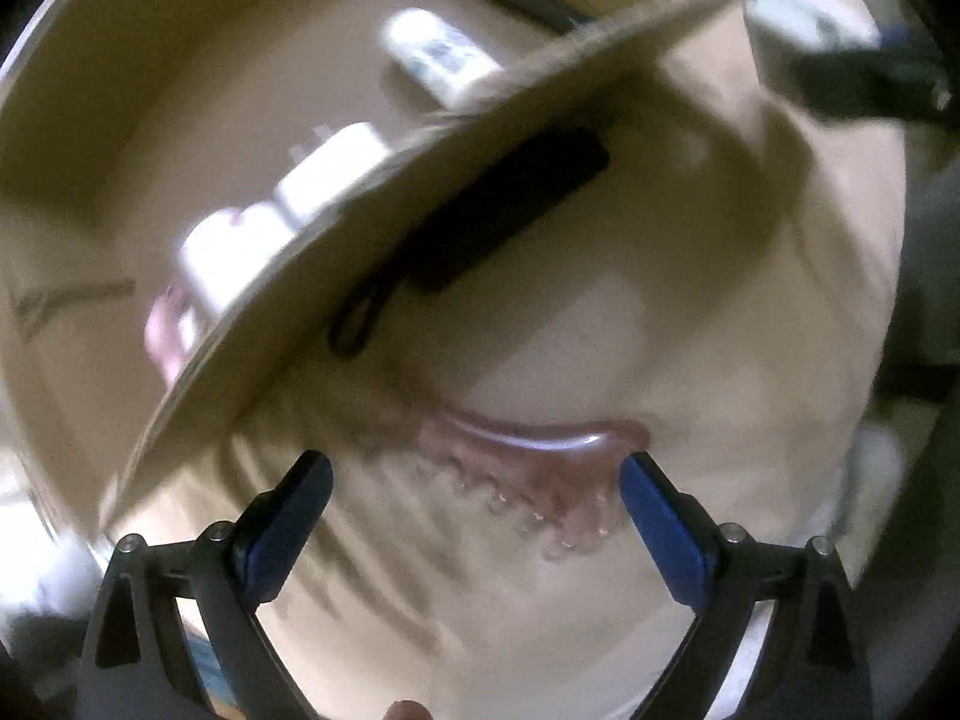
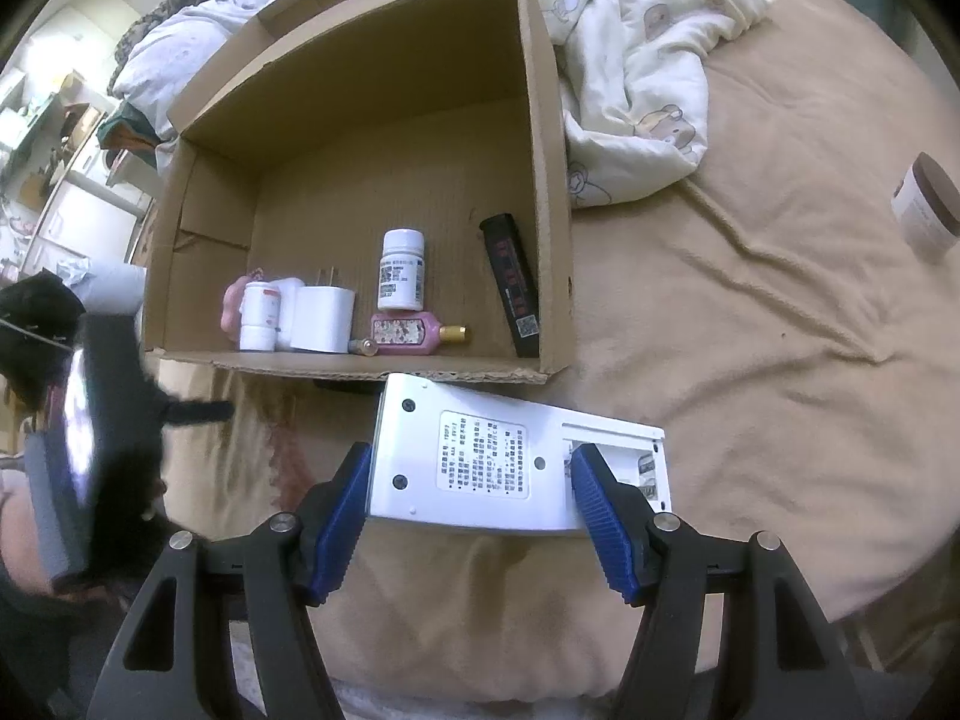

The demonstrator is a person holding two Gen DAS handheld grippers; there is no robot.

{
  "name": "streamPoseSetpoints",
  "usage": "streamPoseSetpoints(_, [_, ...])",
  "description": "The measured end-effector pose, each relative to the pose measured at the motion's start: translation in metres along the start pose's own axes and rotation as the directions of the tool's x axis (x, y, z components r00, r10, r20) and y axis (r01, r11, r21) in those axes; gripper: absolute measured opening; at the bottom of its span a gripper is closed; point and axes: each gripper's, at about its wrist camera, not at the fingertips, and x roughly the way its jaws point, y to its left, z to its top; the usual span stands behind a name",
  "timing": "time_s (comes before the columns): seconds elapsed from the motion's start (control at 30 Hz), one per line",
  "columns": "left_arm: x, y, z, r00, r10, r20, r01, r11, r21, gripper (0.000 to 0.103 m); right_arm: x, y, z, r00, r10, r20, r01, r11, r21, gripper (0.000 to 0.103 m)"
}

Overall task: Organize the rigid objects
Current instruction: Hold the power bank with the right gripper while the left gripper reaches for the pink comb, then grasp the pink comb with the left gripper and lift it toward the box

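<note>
My right gripper (image 2: 468, 480) is shut on a white flat device (image 2: 480, 456), label side up, held just in front of the open cardboard box (image 2: 546, 180). The box holds a white pill bottle (image 2: 401, 270), a small white jar (image 2: 259, 317), a white charger (image 2: 323, 319), a pink perfume bottle (image 2: 408, 333), a battery (image 2: 363, 347) and a black remote (image 2: 510, 285). My left gripper (image 1: 474, 492) is open and empty over a pink hair claw (image 1: 540, 450) on the tan blanket. A black object (image 1: 504, 210) lies beside the box wall (image 1: 420, 180). The left wrist view is blurred.
A rumpled cream bear-print quilt (image 2: 648, 72) lies to the right of the box. A brown-lidded jar (image 2: 924, 204) lies on the tan blanket (image 2: 750, 330) at far right. Furniture and clutter fill the far left.
</note>
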Motion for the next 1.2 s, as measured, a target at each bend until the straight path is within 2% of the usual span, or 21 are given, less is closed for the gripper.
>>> streamPoseSetpoints(0.07, [0.008, -0.004, 0.008, 0.999, -0.038, -0.021, 0.039, 0.998, 0.056, 0.097, 0.0, 0.0, 0.001, 1.0, 0.002, -0.001, -0.002, 1.0, -0.001, 0.07])
streamPoseSetpoints(0.17, [0.019, -0.017, 0.012, 0.999, 0.02, -0.037, -0.014, 0.984, 0.176, 0.099, 0.0, -0.002, 0.002, 1.0, 0.006, -0.003, -0.006, 1.0, 0.0, 0.07])
streamPoseSetpoints(0.2, [0.022, -0.019, 0.016, 0.999, 0.017, -0.032, -0.011, 0.983, 0.183, 0.102, 0.0, -0.002, 0.002, 1.0, 0.006, -0.004, -0.006, 1.0, -0.001, 0.07])
streamPoseSetpoints(0.33, [0.026, -0.009, 0.024, 0.998, -0.046, -0.046, 0.053, 0.988, 0.147, 0.103, 0.001, -0.001, 0.001, 1.0, 0.005, -0.009, -0.005, 1.0, -0.007, 0.07])
streamPoseSetpoints(0.43, [0.022, -0.006, 0.02, 0.998, -0.05, -0.023, 0.053, 0.989, 0.14, 0.102, 0.003, 0.001, 0.001, 1.0, 0.005, -0.017, -0.005, 1.0, -0.015, 0.07])
streamPoseSetpoints(0.5, [0.018, -0.001, 0.017, 0.998, -0.063, -0.02, 0.065, 0.991, 0.115, 0.095, 0.004, 0.001, 0.002, 1.0, 0.004, -0.023, -0.004, 1.0, -0.014, 0.07])
streamPoseSetpoints(0.63, [0.011, -0.002, 0.014, 0.999, -0.039, -0.012, 0.039, 0.996, 0.079, 0.095, 0.004, 0.003, 0.003, 1.0, 0.006, -0.027, -0.006, 1.0, -0.019, 0.07])
streamPoseSetpoints(0.83, [-0.004, 0.013, 0.01, 0.999, -0.029, -0.024, 0.028, 0.998, -0.062, 0.095, 0.002, 0.002, 0.001, 0.999, 0.008, -0.032, -0.009, 1.0, -0.023, 0.07])
streamPoseSetpoints(1.0, [-0.025, 0.017, -0.006, 1.0, -0.005, 0.005, 0.006, 0.986, -0.169, 0.095, 0.0, 0.004, -0.003, 0.999, 0.01, -0.031, -0.011, 0.999, -0.036, 0.07])
streamPoseSetpoints(1.1, [-0.04, 0.035, -0.021, 0.999, 0.003, 0.049, 0.008, 0.972, -0.235, 0.095, -0.001, 0.007, -0.008, 0.999, 0.016, -0.033, -0.018, 0.998, -0.053, 0.07])
streamPoseSetpoints(1.2, [-0.067, 0.05, -0.039, 0.993, 0.042, 0.106, -0.008, 0.953, -0.302, 0.095, -0.005, 0.014, -0.014, 0.999, 0.039, -0.031, -0.041, 0.996, -0.084, 0.07])
